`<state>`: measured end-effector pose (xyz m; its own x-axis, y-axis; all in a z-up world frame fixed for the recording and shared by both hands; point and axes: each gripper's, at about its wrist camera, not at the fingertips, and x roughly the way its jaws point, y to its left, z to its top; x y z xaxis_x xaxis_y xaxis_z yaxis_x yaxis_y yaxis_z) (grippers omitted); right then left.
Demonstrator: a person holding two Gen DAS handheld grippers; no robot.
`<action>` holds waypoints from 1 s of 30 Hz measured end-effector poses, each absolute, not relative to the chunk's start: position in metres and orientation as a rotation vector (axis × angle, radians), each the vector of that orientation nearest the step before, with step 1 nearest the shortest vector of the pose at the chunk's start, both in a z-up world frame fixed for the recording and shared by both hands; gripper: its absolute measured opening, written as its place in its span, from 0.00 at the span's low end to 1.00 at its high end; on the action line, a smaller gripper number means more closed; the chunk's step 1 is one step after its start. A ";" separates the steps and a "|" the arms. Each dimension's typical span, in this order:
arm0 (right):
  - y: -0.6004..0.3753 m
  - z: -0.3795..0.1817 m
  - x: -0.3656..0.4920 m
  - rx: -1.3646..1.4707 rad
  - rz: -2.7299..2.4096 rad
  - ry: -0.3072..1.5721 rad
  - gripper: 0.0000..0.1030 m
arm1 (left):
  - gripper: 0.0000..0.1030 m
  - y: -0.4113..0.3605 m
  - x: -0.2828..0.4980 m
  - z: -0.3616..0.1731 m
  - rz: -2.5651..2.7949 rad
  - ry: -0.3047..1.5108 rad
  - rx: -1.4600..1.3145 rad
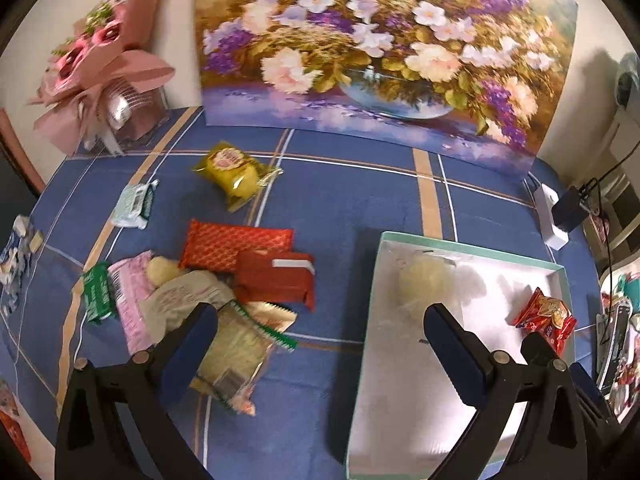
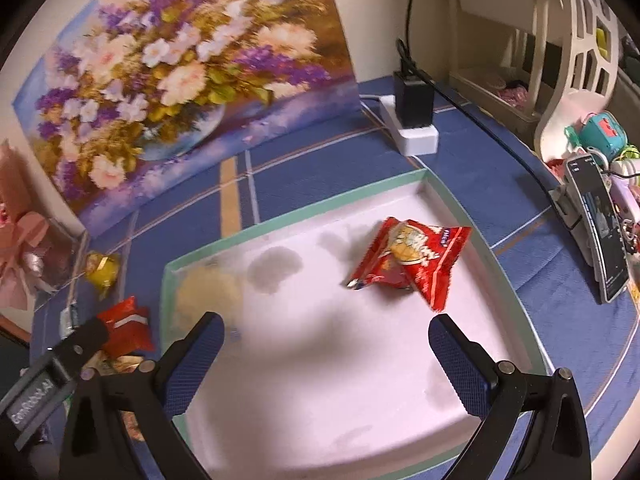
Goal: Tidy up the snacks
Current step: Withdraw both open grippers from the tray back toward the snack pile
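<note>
A white tray with a pale green rim (image 1: 472,246) (image 2: 280,220) lies on the blue checked cloth. Inside it are a pale yellow wrapped snack (image 1: 424,280) (image 2: 208,292) and a red snack bag (image 1: 546,318) (image 2: 416,260). My left gripper (image 1: 320,316) stands open above the tray's left edge, nothing between its fingers. My right gripper (image 2: 326,326) is open over the tray, short of the red bag, also empty. Left of the tray lies a pile of snacks: red packets (image 1: 256,260), a pink packet (image 1: 128,292), a green one (image 1: 96,296). A yellow snack (image 1: 232,172) lies farther back.
A flower painting (image 1: 380,48) leans against the wall behind the cloth. A pink bouquet (image 1: 104,64) stands at the back left. A white power strip with a black adapter (image 2: 412,120) lies at the back right, and a phone (image 2: 600,232) stands on the right.
</note>
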<state>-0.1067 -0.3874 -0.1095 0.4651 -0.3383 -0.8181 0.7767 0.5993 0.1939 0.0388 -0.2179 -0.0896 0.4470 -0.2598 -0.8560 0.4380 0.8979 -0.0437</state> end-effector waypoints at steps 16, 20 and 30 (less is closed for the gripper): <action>-0.324 -0.082 -0.102 0.583 -0.619 0.792 1.00 | 1.00 -0.126 0.037 -0.075 -0.197 0.997 0.202; -0.302 -0.077 -0.094 0.530 -0.613 0.803 1.00 | 1.00 -0.106 0.042 -0.074 -0.161 1.002 0.184; -0.260 -0.079 -0.067 0.508 -0.517 0.817 0.99 | 1.00 -0.049 0.071 -0.077 -0.025 1.022 0.107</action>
<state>-0.0666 -0.2601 -0.0791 0.5774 -0.2321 -0.7828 0.6075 0.7627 0.2220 0.0712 -0.0490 -0.0767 0.5215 0.0295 -0.8528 0.0707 0.9945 0.0776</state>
